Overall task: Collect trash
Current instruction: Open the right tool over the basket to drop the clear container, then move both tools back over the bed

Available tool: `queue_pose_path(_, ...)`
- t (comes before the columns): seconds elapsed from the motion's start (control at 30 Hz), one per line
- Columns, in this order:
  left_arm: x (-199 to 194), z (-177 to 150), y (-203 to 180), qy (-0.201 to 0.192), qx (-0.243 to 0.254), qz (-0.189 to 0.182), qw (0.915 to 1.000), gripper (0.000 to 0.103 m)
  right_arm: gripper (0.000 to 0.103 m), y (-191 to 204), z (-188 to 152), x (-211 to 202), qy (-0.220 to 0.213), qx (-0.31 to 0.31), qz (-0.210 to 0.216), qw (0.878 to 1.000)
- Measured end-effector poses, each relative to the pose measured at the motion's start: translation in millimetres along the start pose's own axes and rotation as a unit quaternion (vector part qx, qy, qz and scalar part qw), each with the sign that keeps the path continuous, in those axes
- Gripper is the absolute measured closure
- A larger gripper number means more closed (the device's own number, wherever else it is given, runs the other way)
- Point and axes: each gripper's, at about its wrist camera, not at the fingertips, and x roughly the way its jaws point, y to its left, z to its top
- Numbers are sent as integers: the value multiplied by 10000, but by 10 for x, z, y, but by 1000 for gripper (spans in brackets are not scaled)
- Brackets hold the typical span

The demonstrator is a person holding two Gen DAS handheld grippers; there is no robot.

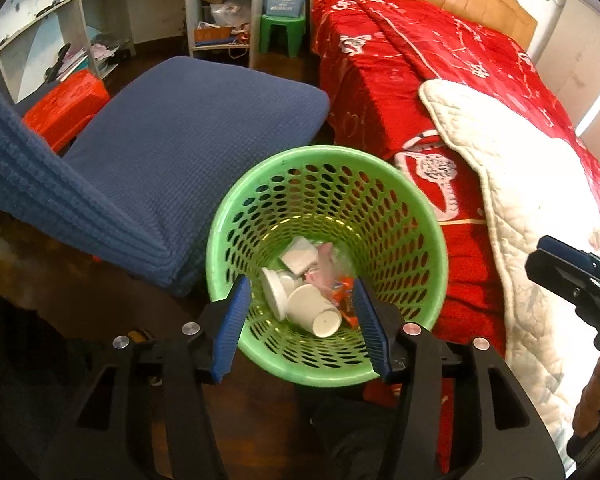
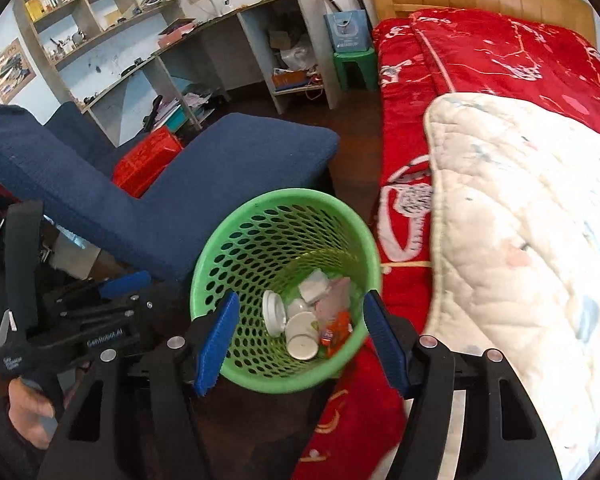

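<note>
Both hand-held grippers hang above a round green plastic waste basket with a perforated wall (image 1: 416,240), which stands on the dark floor between a blue fabric-covered chair (image 1: 188,128) and a bed with a red patterned blanket (image 1: 416,80). The left hand-held gripper (image 1: 300,322) is released: its blue ribbed fingers (image 1: 232,320) stand apart, nothing lies between them, and the basket's near rim shows in the gap. The right hand-held gripper (image 2: 300,338) is likewise released and empty, its blue fingers (image 2: 218,344) spread to either side of the basket mouth. Directly beyond the fingertips of both, at the bottom of the basket, lies the collected trash: a white paper cup lying on its side (image 1: 314,310), a white round lid standing on edge (image 1: 272,294) just beside it, a white crumpled carton (image 1: 298,258) farther in, and an orange wrapper (image 2: 336,330) touching pale pink plastic. In the right wrist view the left hand-held gripper appears to the left of the basket, held by a hand (image 2: 30,416). A cream quilted cover (image 2: 520,240) drapes over the bed to the right of both grippers.
</note>
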Motion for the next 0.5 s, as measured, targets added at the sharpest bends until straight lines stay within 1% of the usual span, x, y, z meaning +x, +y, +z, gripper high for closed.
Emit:
queue_pose_path(0.17,-62,9,-227,-47,183,-81,9998,45,38,-262,-100,-291,-164,197,-128,9996)
queue_pose_path(0.4,-152,12,-568,-123,440,-237,9987,43,33,-614,-269,-715,-413,405,-377,9976)
queue_pose_path(0.5,-187,11,-716,-140,533,-295,9980,40,30,-776,-361,-898,-527,499,-515,9960)
